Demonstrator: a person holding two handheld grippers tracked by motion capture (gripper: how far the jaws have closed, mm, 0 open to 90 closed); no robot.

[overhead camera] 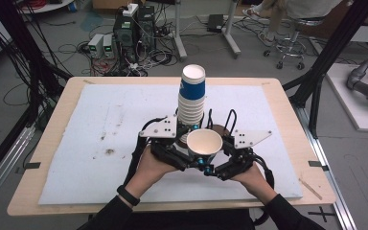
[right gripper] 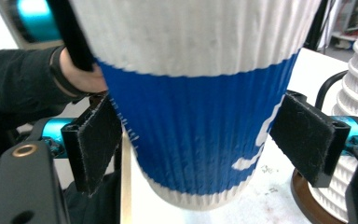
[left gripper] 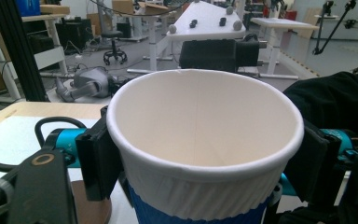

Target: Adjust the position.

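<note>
High view looking down on table (overhead camera: 76, 143); both gripper views sitting close against paper cup (left gripper: 205, 140), sharing it.

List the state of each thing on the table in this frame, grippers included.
Single paper cup: upright, empty, mouth up, held off the stack between both grippers.
Stack of cups: nested, upside down, standing on a brown base.
Left gripper: pads against the cup just under its rim.
Right gripper: jaws around the cup's blue band, a gap at the far pad.
White mat: flat, some brown stains.
</note>
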